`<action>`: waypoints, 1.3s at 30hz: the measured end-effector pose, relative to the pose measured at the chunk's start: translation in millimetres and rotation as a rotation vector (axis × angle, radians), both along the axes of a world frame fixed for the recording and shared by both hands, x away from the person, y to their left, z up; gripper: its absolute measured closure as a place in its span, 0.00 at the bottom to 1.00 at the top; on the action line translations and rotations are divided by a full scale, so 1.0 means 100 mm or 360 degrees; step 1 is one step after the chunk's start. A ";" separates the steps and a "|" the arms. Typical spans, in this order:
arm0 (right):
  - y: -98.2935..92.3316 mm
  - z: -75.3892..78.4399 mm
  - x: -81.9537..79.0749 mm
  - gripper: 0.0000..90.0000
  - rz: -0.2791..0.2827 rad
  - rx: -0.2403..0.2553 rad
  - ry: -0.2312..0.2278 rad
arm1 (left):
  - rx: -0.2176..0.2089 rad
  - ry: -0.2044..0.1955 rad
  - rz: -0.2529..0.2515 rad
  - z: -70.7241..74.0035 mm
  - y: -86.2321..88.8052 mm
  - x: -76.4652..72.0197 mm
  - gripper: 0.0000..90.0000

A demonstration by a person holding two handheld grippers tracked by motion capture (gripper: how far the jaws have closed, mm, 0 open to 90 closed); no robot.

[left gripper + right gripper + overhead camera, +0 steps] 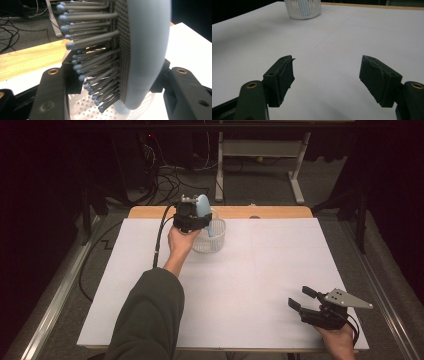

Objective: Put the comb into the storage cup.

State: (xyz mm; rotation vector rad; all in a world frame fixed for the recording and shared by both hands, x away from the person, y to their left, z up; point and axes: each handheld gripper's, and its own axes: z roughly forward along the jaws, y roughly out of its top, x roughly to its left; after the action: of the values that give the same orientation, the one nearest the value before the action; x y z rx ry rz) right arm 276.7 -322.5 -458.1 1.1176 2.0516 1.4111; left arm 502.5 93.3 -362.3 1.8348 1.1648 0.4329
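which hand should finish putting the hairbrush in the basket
Left. Its tool has the blue hairbrush between its jaws, right over the white basket. The right tool sits open at the near table corner, far from it.

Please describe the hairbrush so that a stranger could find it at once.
On the white table sheet, look at its far edge for the small white perforated plastic basket. The pale blue oval hairbrush stands in it, between the left hand-held gripper jaws; grey ball-tipped bristles mark it.
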 end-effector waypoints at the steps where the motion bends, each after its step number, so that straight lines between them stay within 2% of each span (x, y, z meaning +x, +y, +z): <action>1: 0.00 0.00 0.00 0.31 0.0000 0.0001 0.0000 | -0.0006 -0.0002 -0.0007 0.00 0.01 0.00 0.44; 6: 0.00 0.00 0.00 0.31 0.0002 -0.0001 0.0001 | -0.0004 -0.0010 -0.0015 0.01 0.03 0.00 0.36; 9: 0.00 0.00 0.00 0.31 0.0006 -0.0003 0.0007 | 0.0007 0.0000 -0.0008 0.00 0.05 0.01 0.30; 11: 0.00 0.00 0.00 0.31 0.0003 -0.0001 0.0004 | -0.0009 0.0009 -0.0026 0.00 0.07 0.01 0.27; 21: 0.00 0.00 0.00 0.31 -0.0001 -0.0004 0.0003 | -0.0003 0.0051 -0.0020 -0.06 0.13 0.03 0.16; 39: 0.01 0.00 0.00 0.31 -0.0003 -0.0006 0.0003 | -0.0042 0.0107 0.0008 -0.11 0.27 0.04 0.12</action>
State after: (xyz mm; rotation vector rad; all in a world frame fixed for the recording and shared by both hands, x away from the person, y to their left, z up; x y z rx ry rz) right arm 277.1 -321.9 -458.5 1.1194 2.0535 1.4052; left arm 506.4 120.3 -373.7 1.8361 1.2149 0.3595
